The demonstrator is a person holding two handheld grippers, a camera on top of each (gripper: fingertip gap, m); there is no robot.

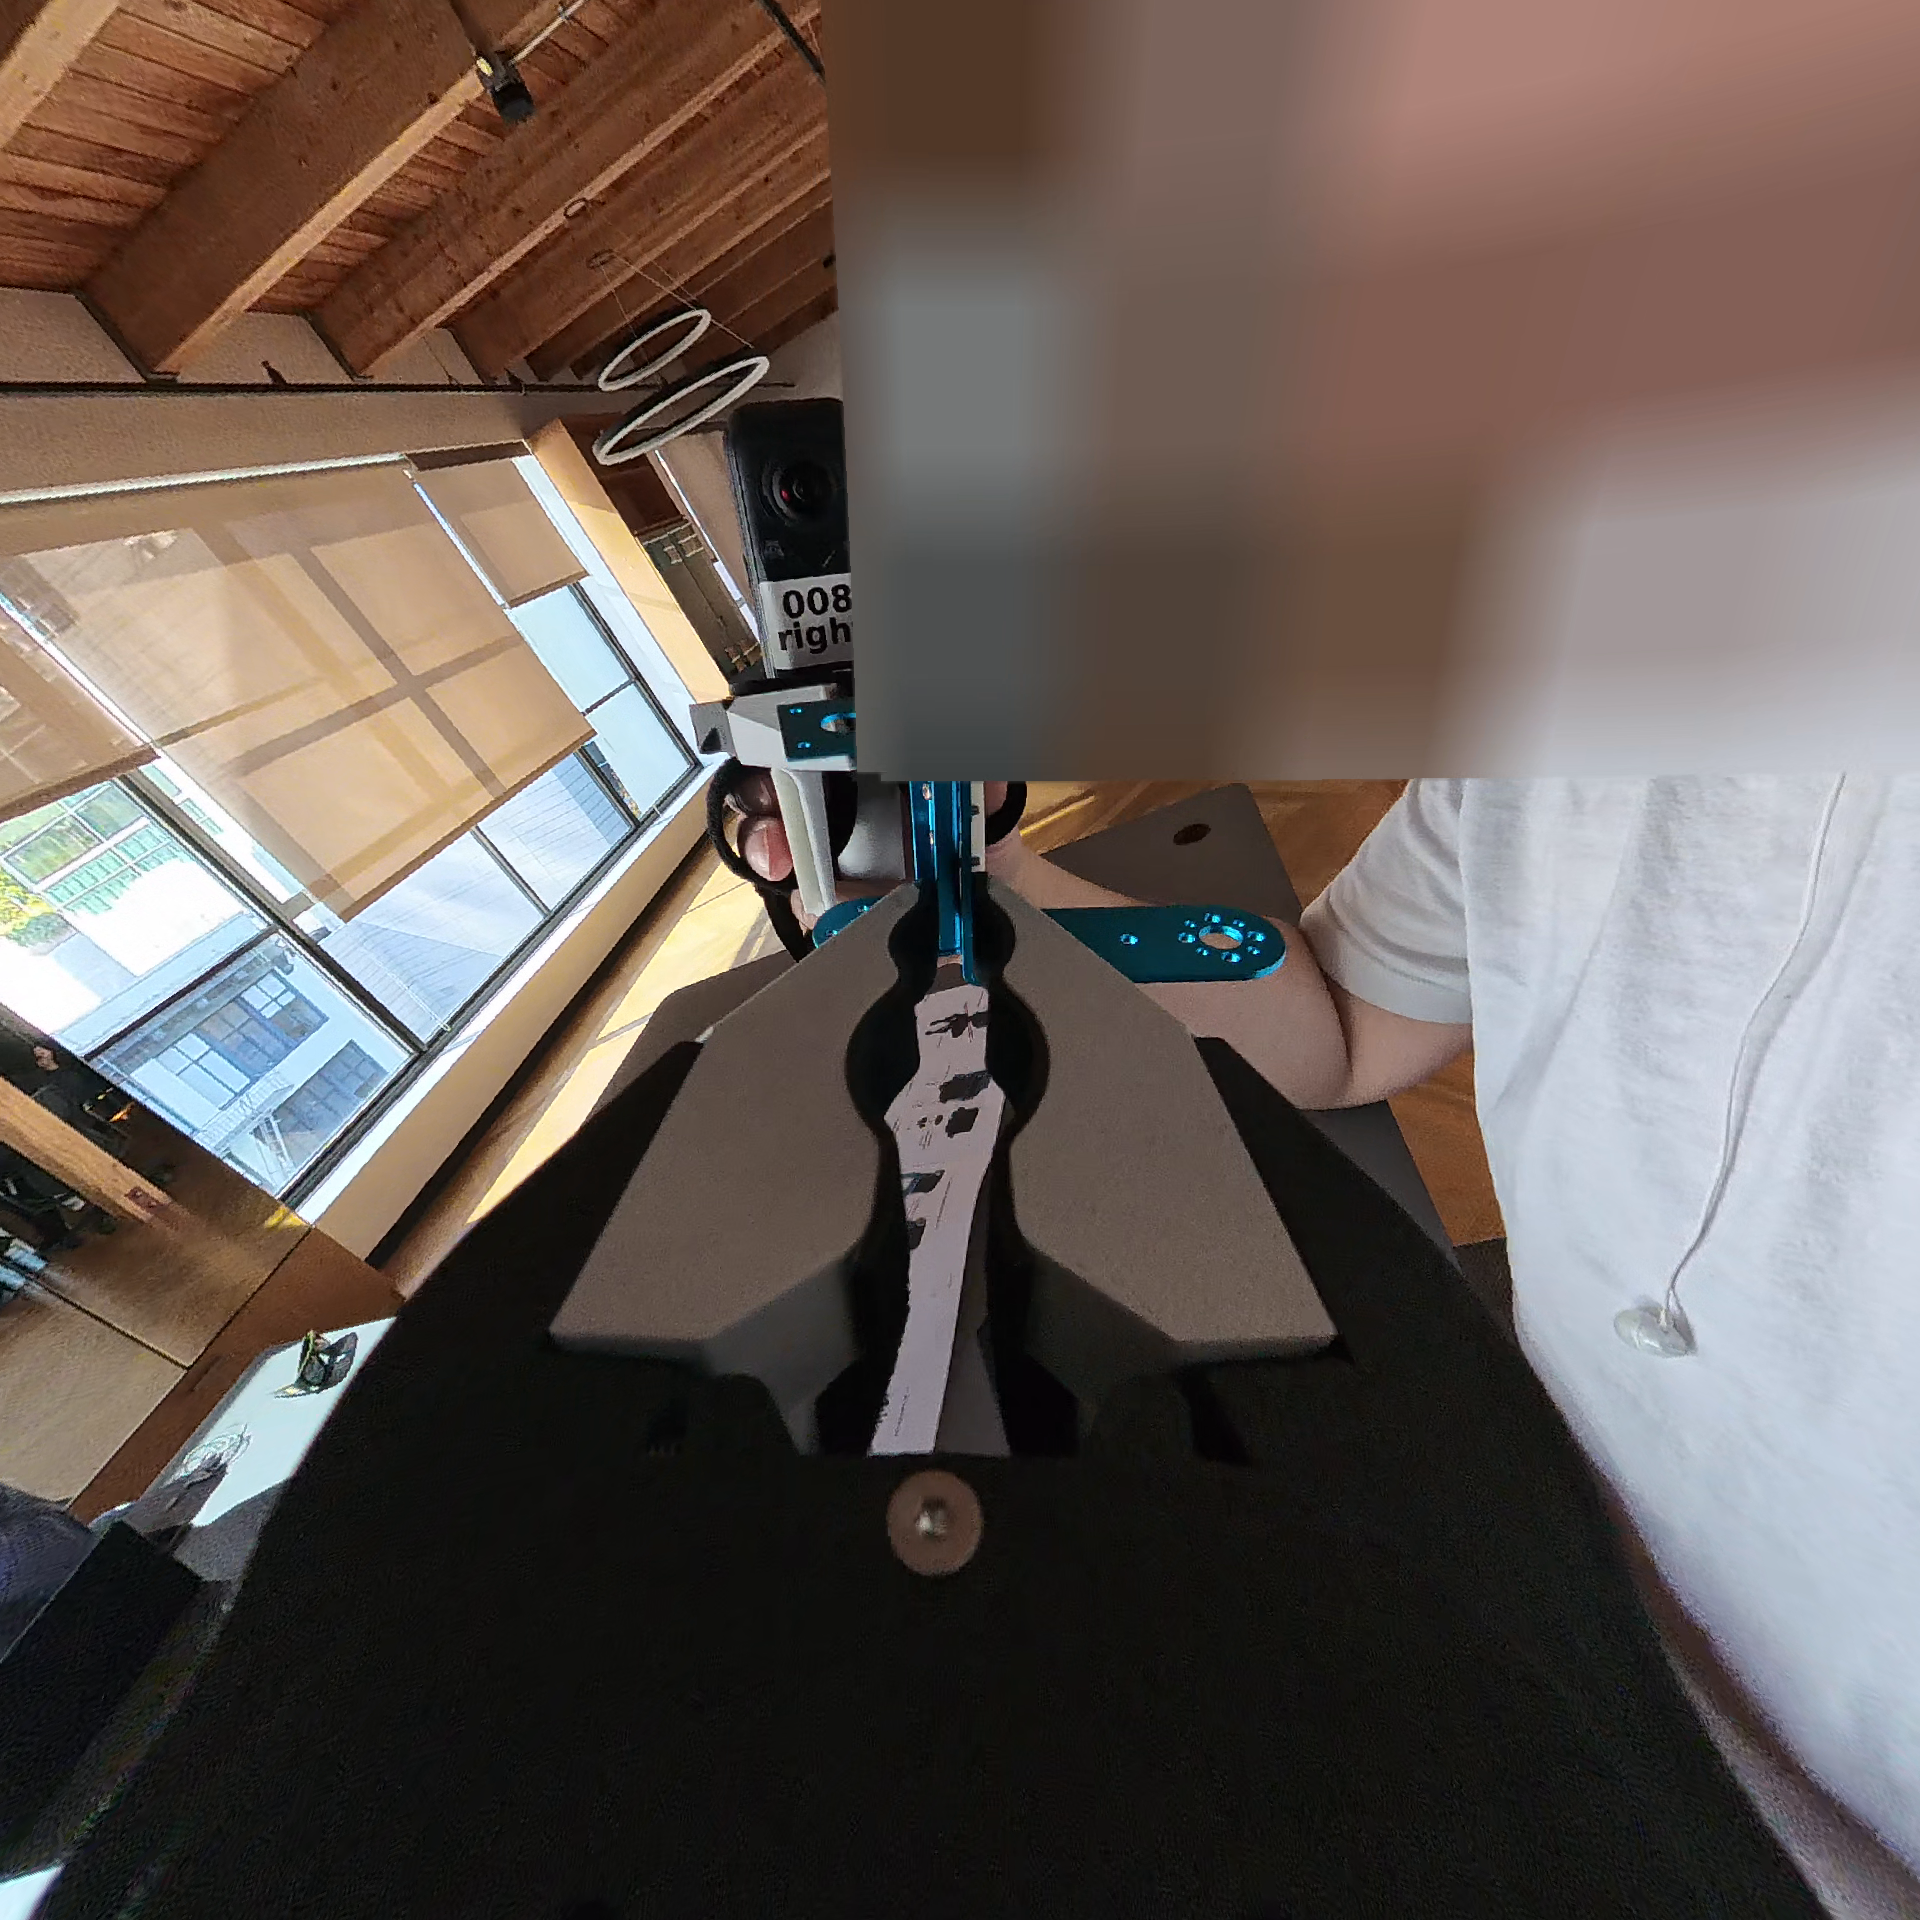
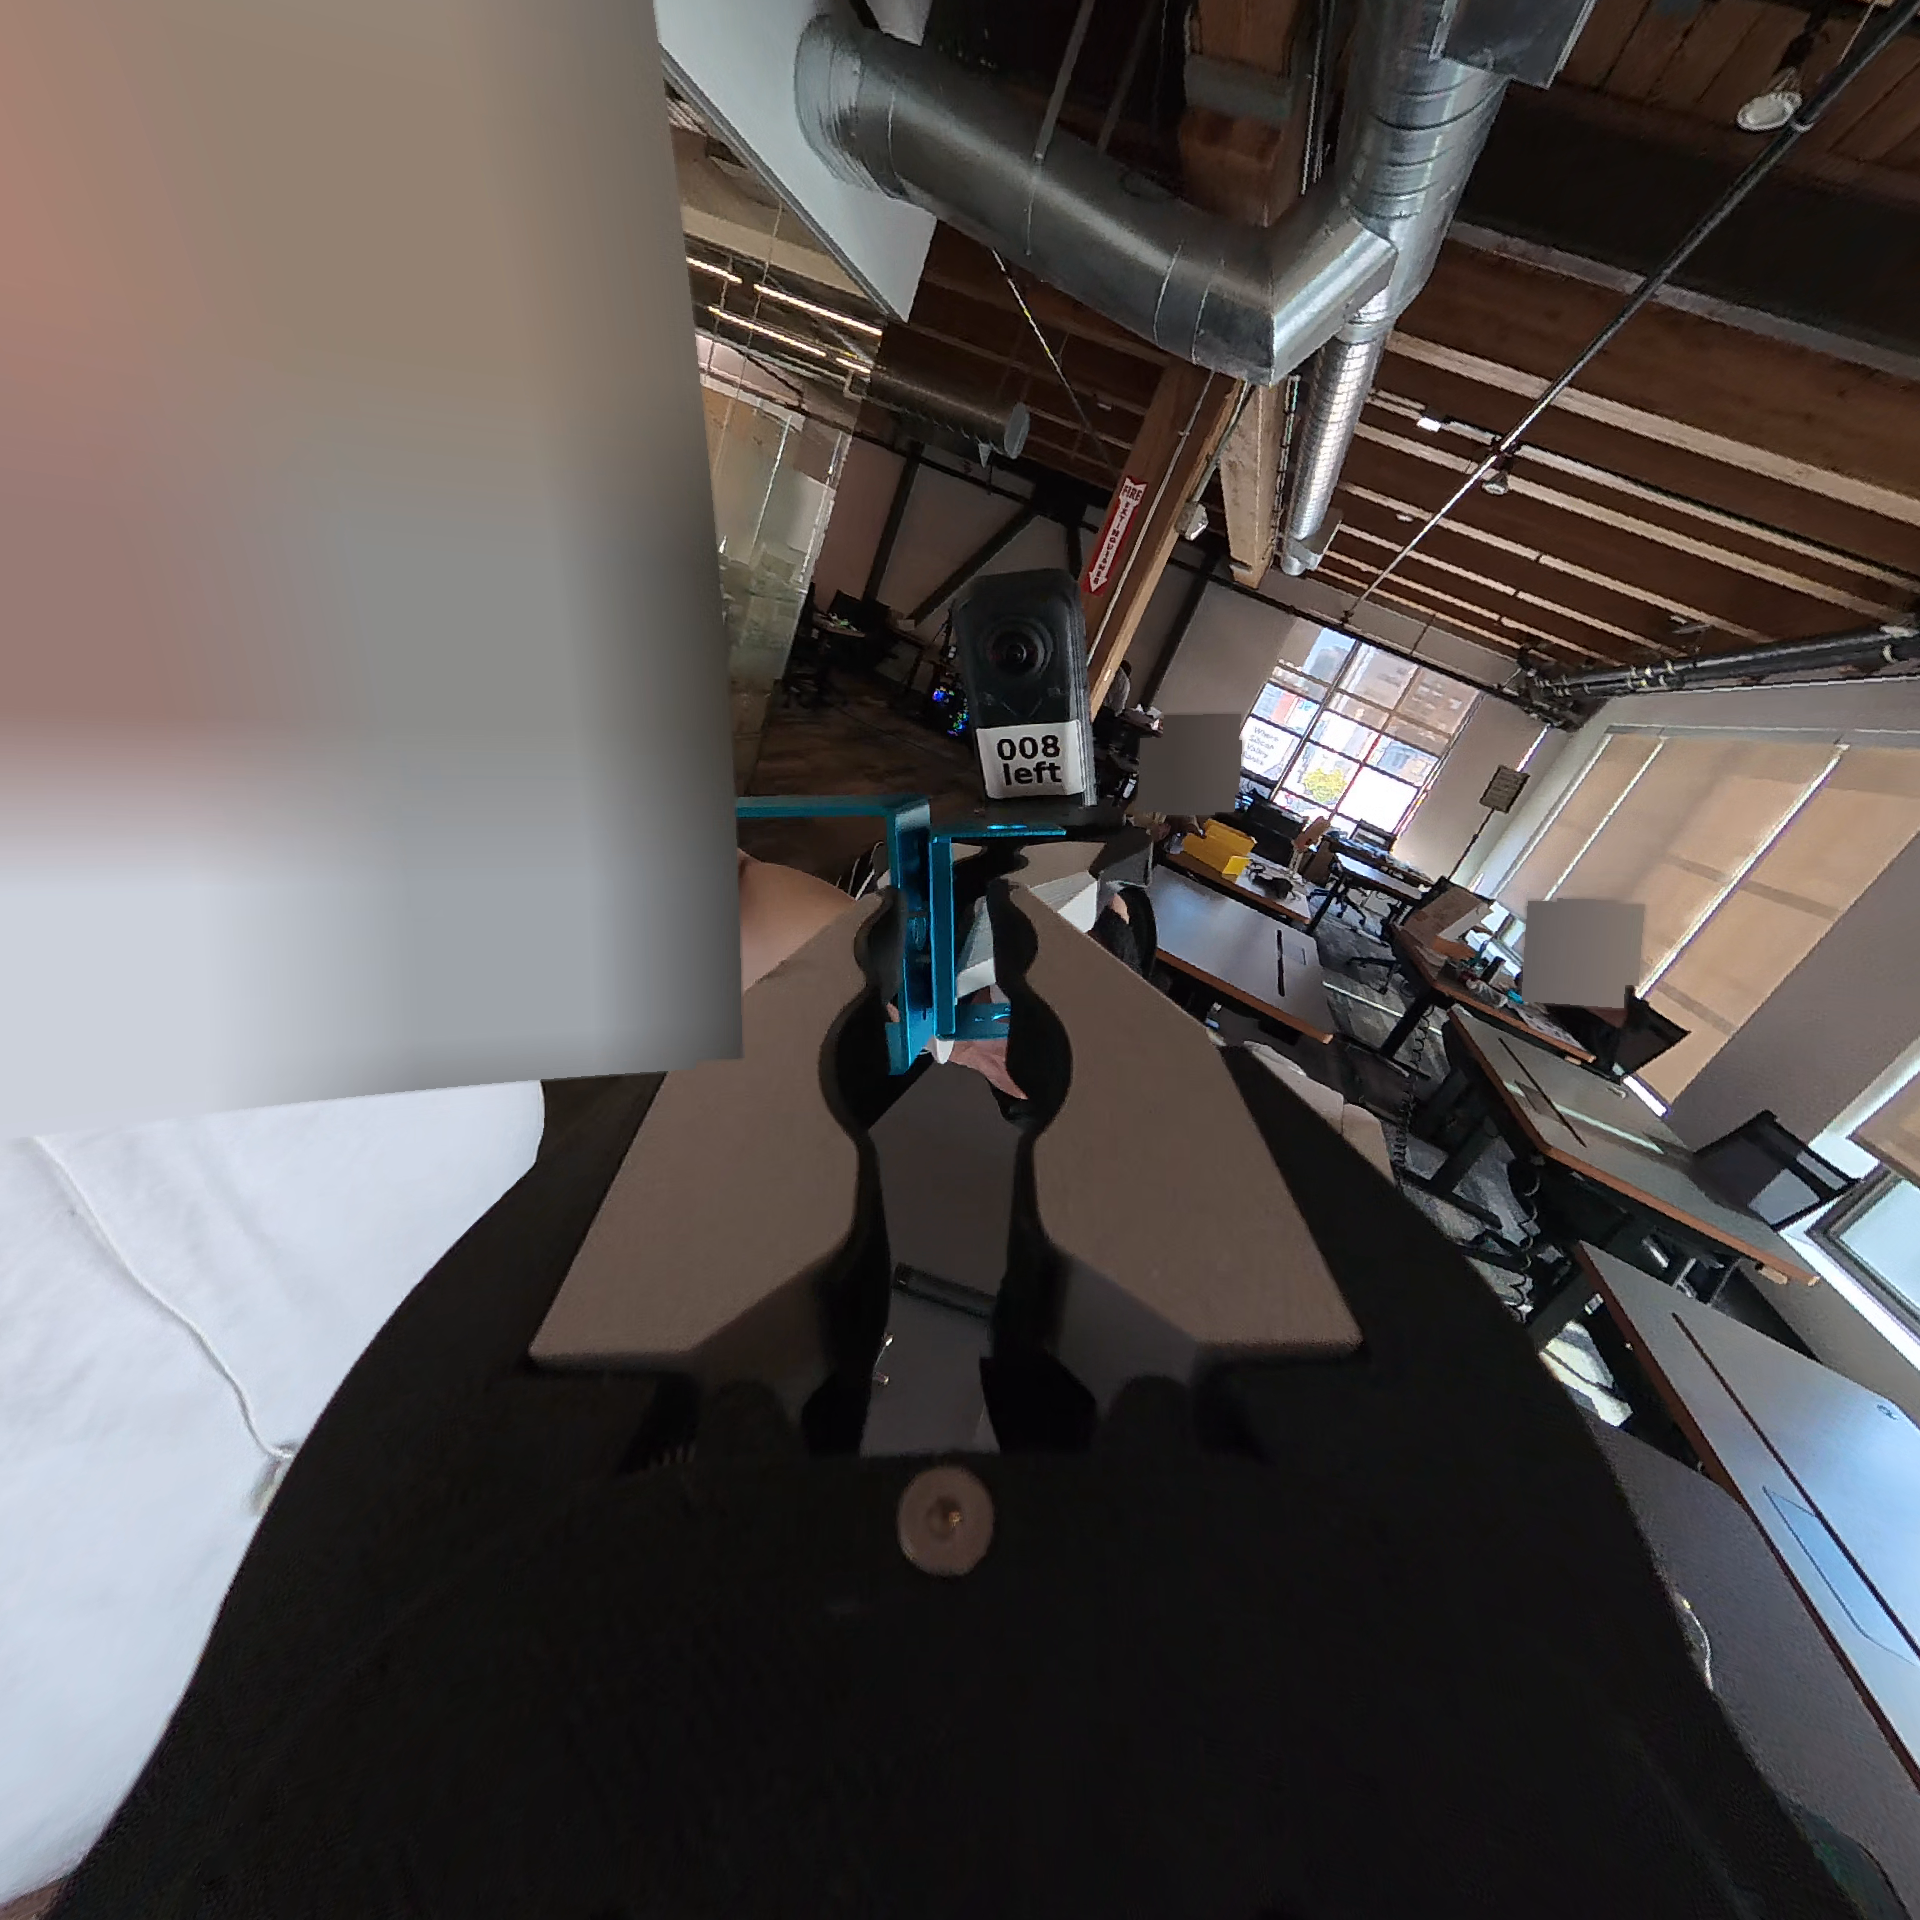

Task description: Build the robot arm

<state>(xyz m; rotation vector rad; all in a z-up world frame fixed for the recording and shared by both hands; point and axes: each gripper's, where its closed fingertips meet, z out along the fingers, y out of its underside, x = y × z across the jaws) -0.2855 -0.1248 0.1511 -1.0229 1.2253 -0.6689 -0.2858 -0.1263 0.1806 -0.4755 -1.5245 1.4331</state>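
The two grippers face each other at close range, raised towards the ceiling. My left gripper (image 1: 954, 902) has its grey fingers (image 1: 769, 1122) shut on the upright strip of a blue metal bracket (image 1: 951, 862). A flat blue arm with holes (image 1: 1174, 940) sticks out to the right. A white strip with black marks (image 1: 940, 1195) lies between the fingers. My right gripper (image 2: 940, 899) is shut on a blue angled bracket (image 2: 920, 966) of the same assembly. Each view shows the other gripper's black camera (image 1: 790, 499) (image 2: 1023, 655) and a hand behind it (image 1: 764, 842).
A person in a white T-shirt (image 1: 1662, 1143) with a white earphone cord (image 1: 1652, 1340) stands close behind both grippers. A dark tabletop (image 1: 1195, 862) lies below. Long desks (image 2: 1558, 1091), windows with blinds (image 1: 312, 675) and a metal duct (image 2: 1091, 229) surround. Both grippers' tips are close together, under 4 cm apart.
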